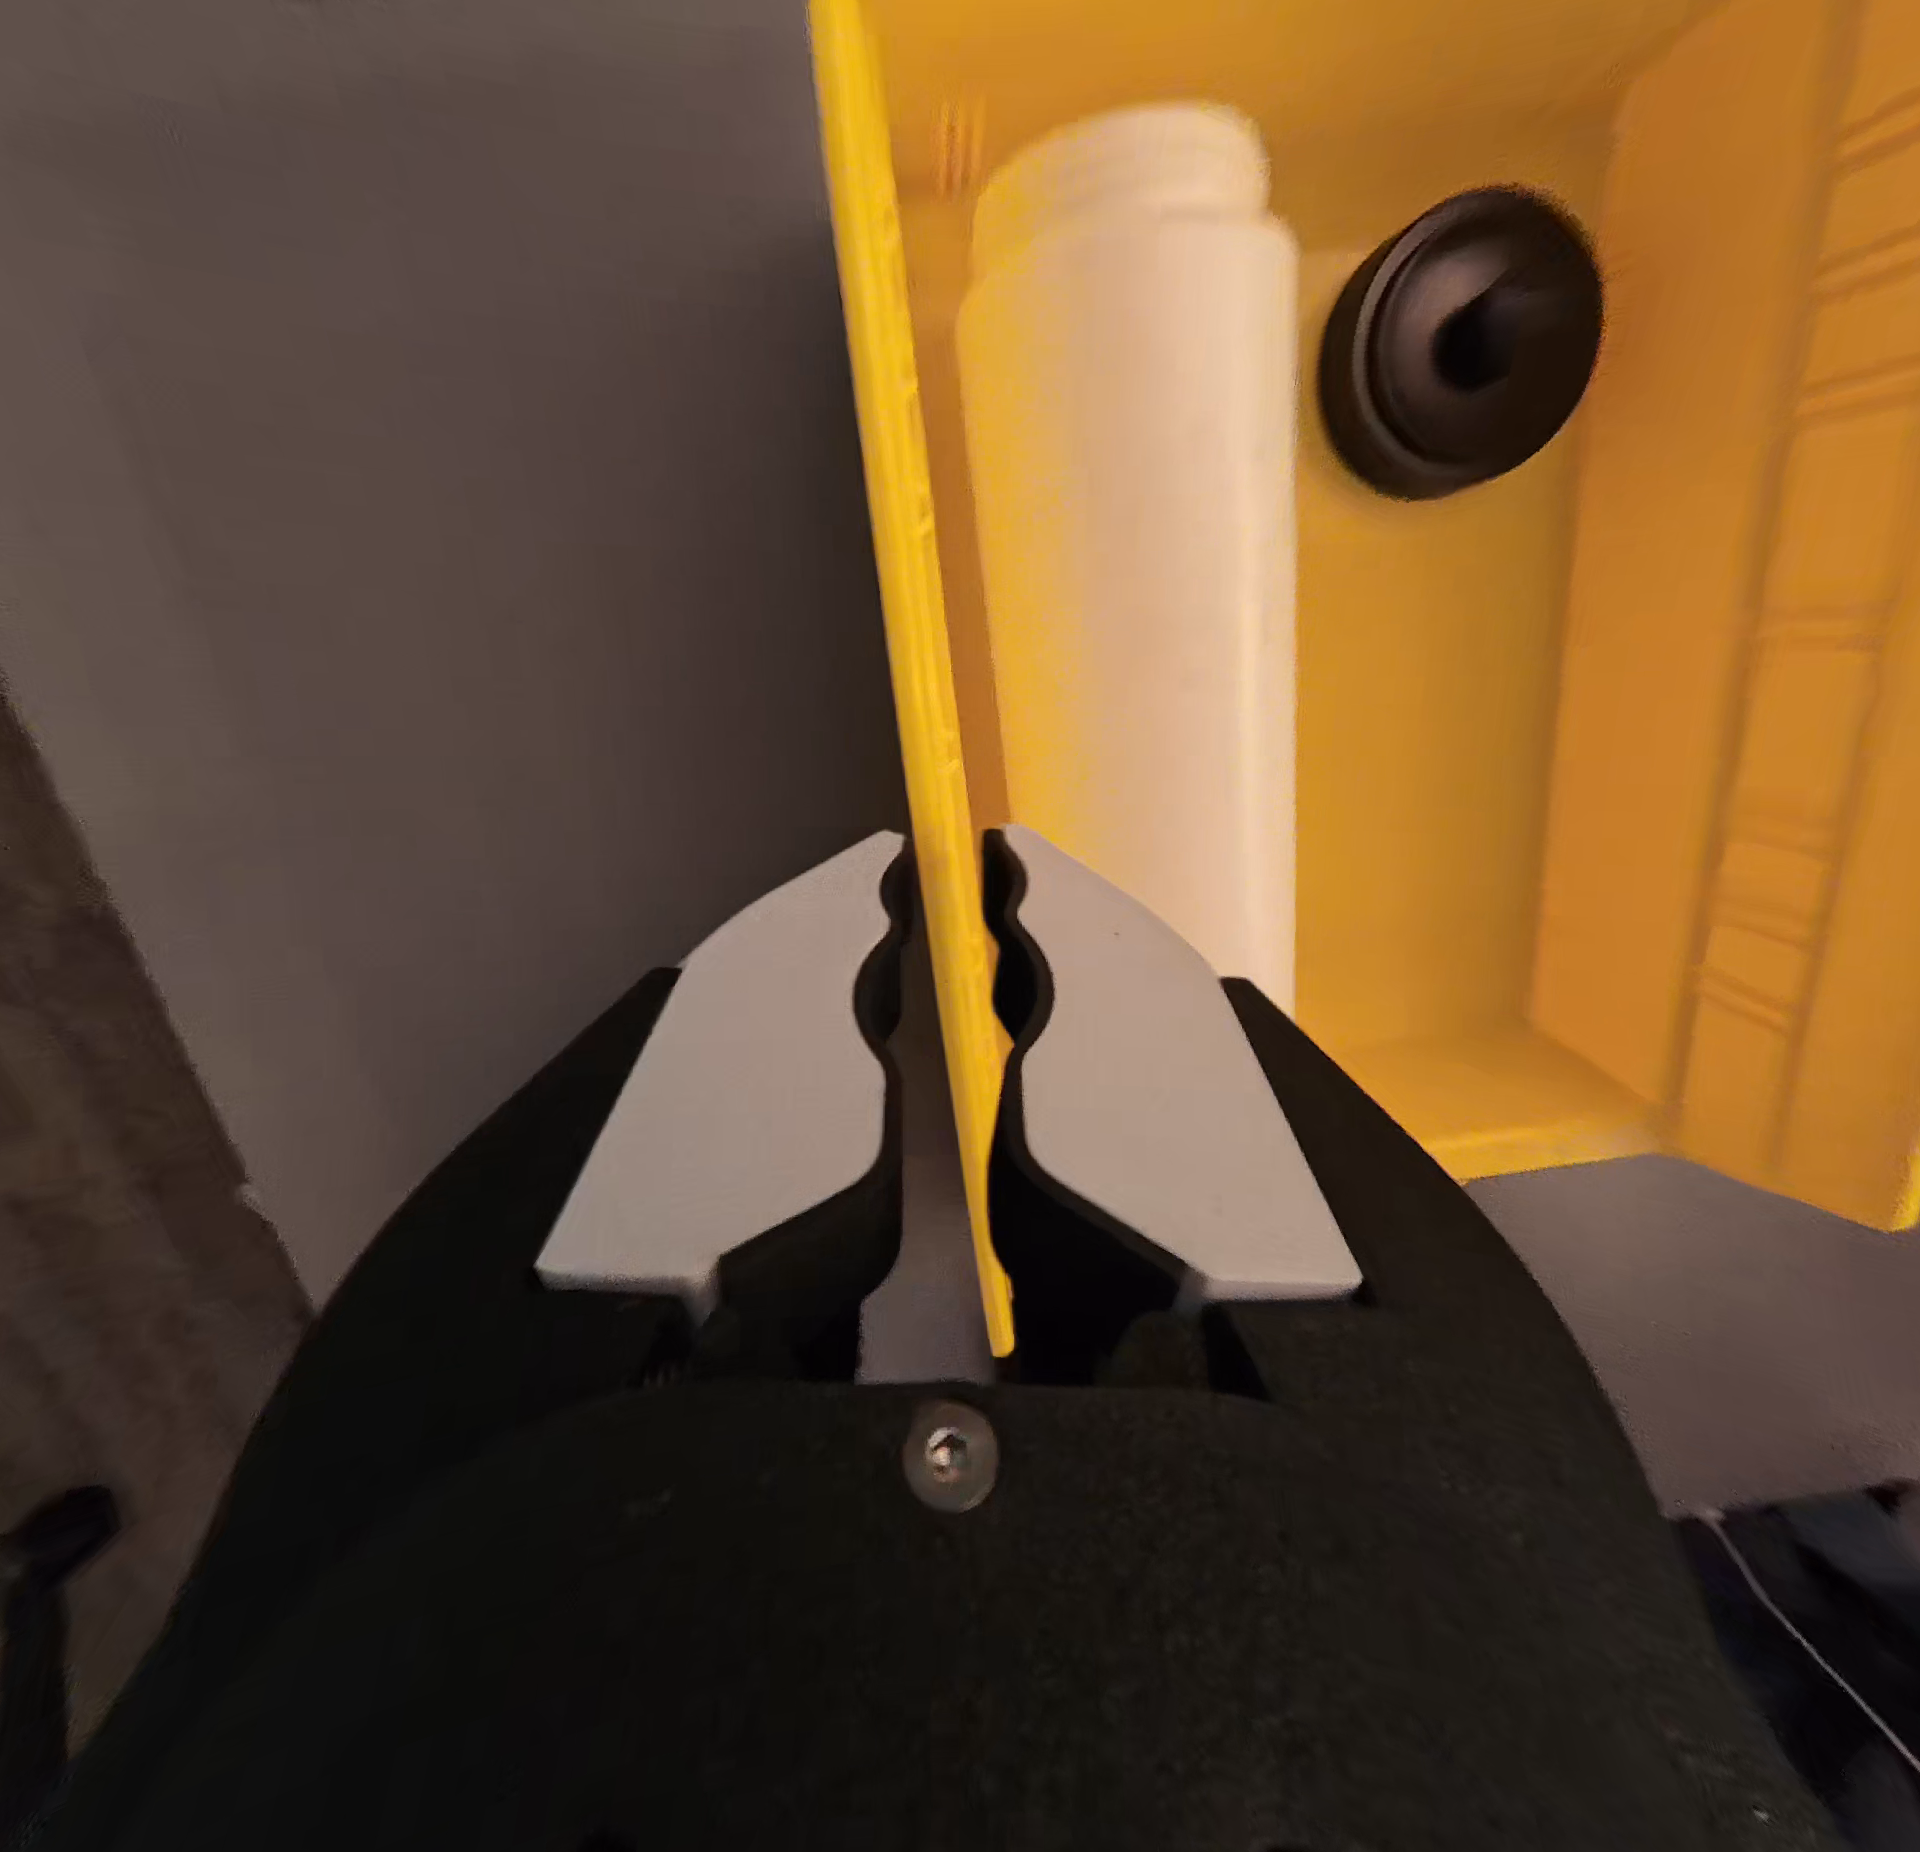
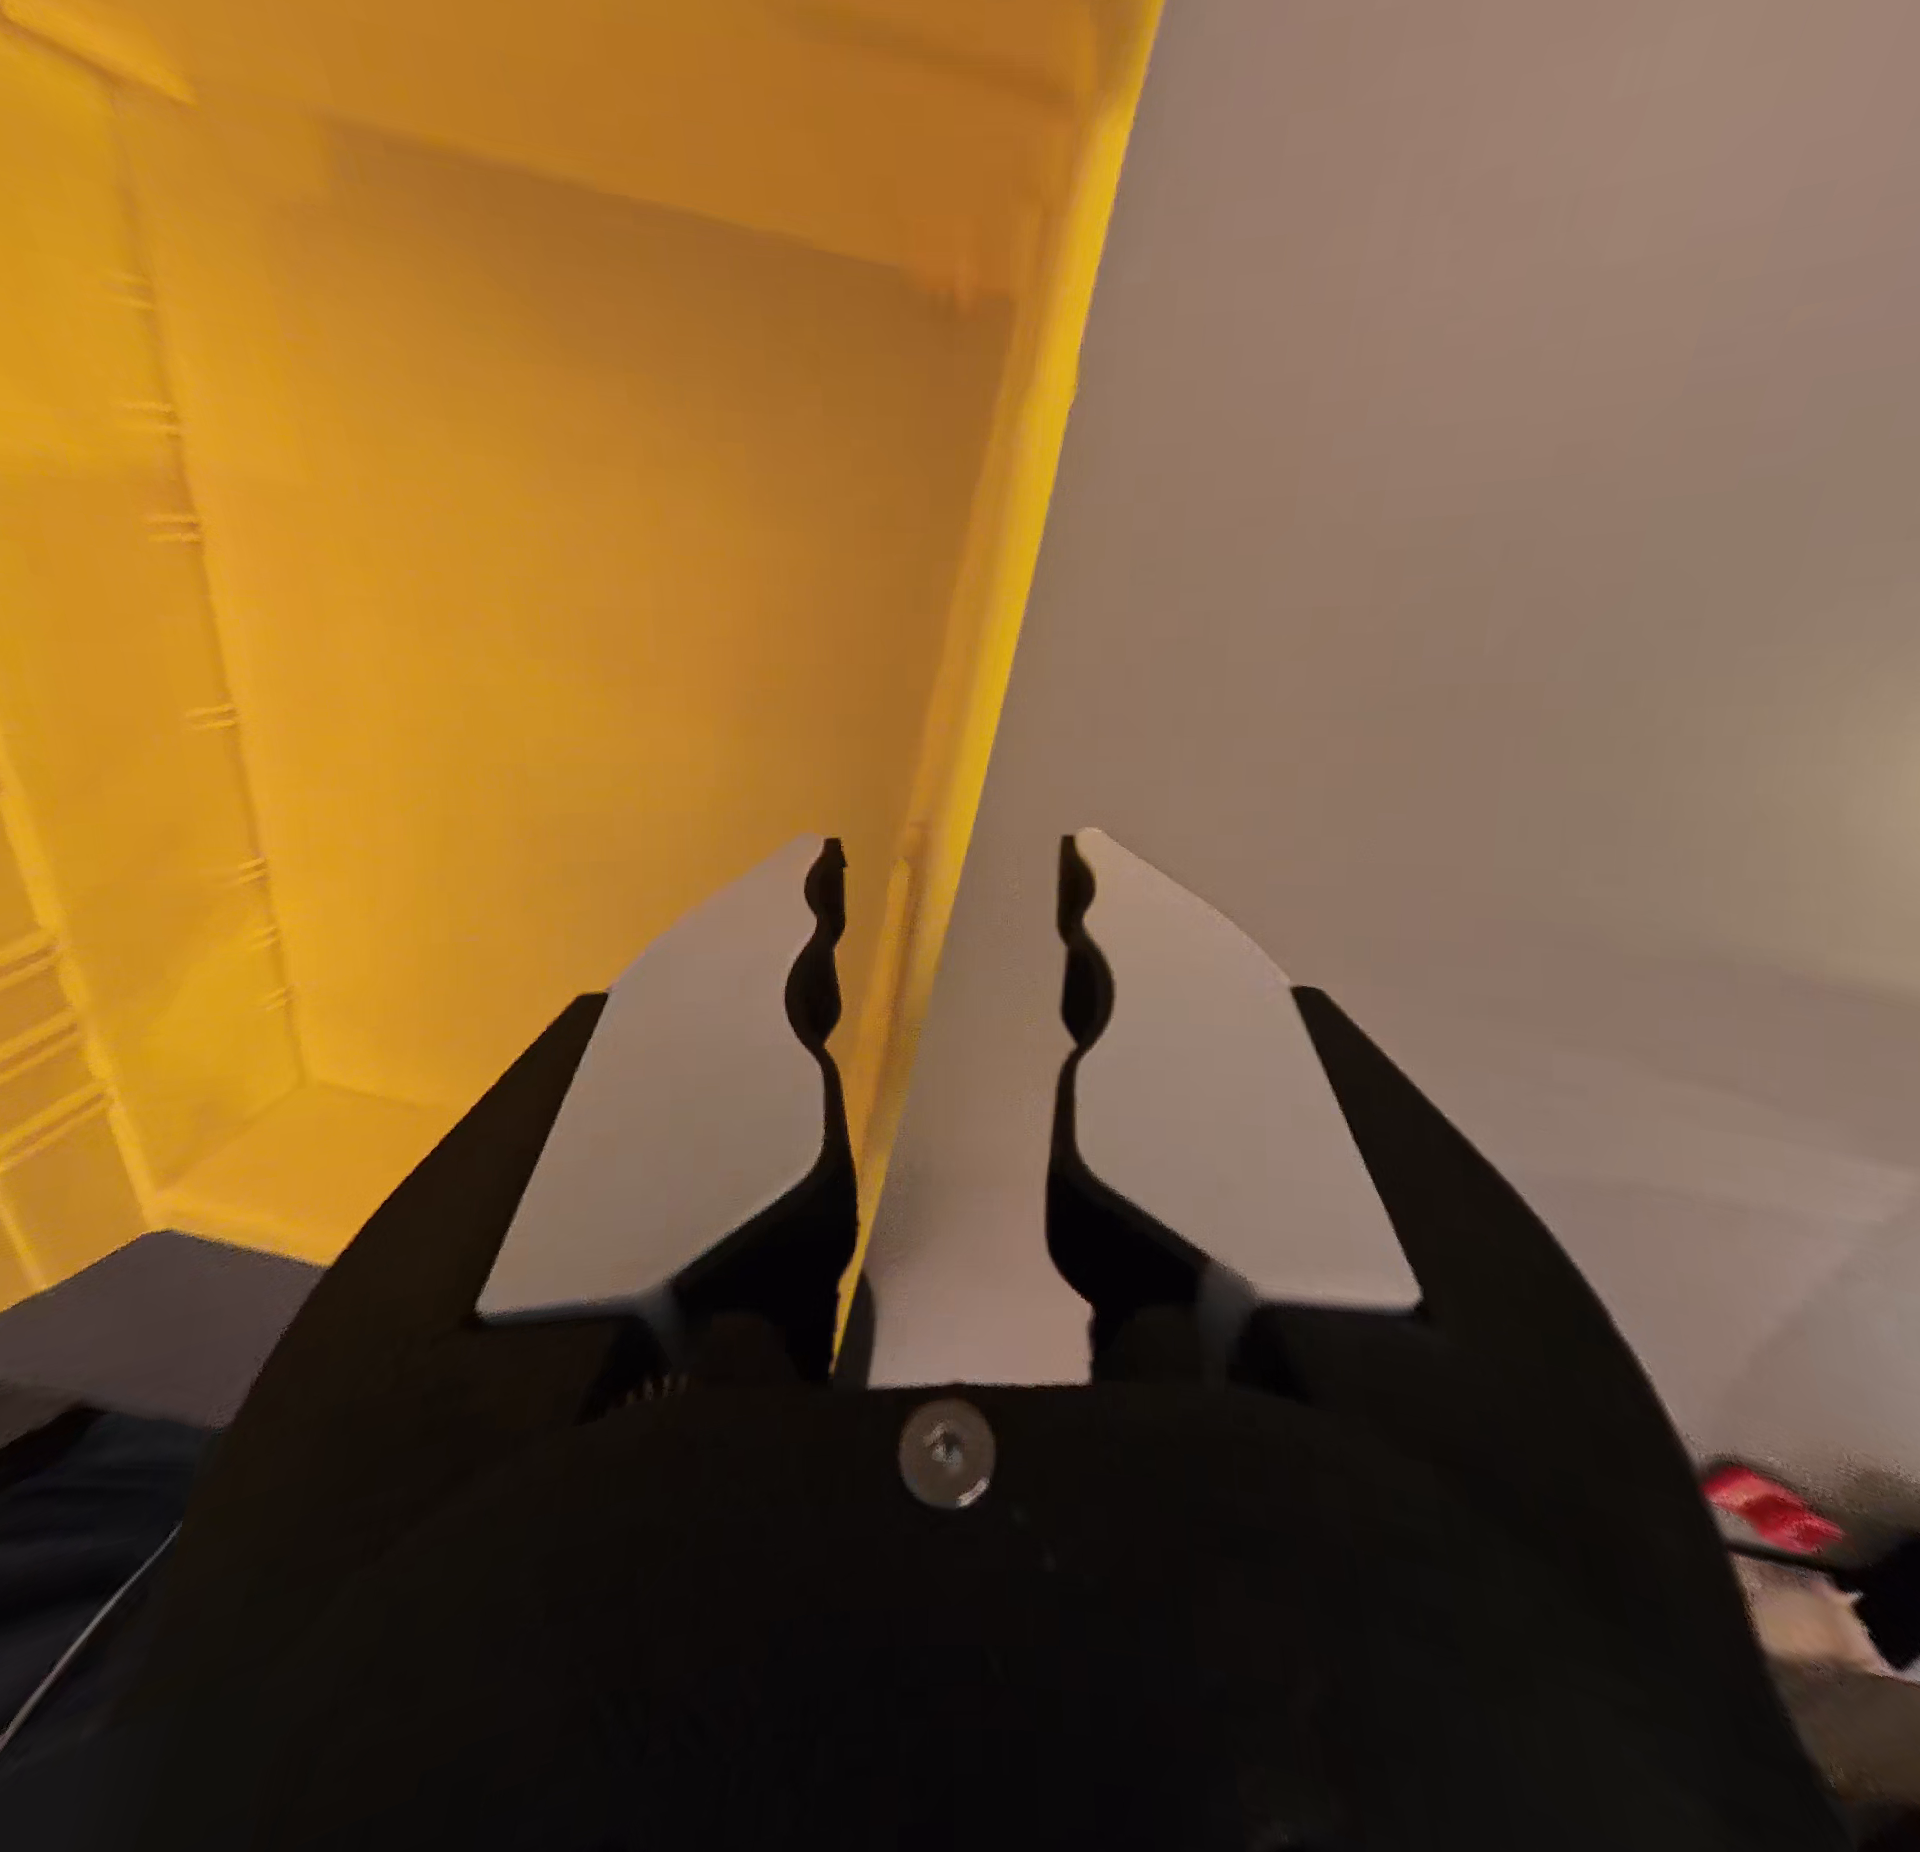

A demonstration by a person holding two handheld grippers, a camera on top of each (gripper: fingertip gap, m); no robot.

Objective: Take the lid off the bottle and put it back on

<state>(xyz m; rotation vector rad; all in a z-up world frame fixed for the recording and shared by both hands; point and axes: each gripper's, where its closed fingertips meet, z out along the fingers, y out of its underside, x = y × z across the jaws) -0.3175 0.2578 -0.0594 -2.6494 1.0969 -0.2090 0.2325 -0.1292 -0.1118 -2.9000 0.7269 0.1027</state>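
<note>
A white bottle (image 1: 1132, 555) lies inside a yellow bin (image 1: 1455, 867), along its left wall, with its threaded neck bare and pointing away from me. The black round lid (image 1: 1465, 348) lies apart from it, to the right of the neck, on the bin floor. My left gripper (image 1: 945, 846) is shut on the bin's thin left wall (image 1: 883, 452). My right gripper (image 2: 951, 852) is open and straddles the bin's right wall (image 2: 1049, 452), which runs between its fingers, closer to the left finger. Bottle and lid are out of the right wrist view.
The bin stands on a grey table (image 1: 416, 555), which also shows to the right of the bin (image 2: 1455, 555). The bin's far side wall is ribbed (image 1: 1766, 659). A small red thing (image 2: 1766, 1496) lies at the lower right edge. My hands' fingertips stand some 70 cm from each other. The black round lid (image 1: 1465, 348) is about 20 cm from my left fingertips and 50 cm from my right.
</note>
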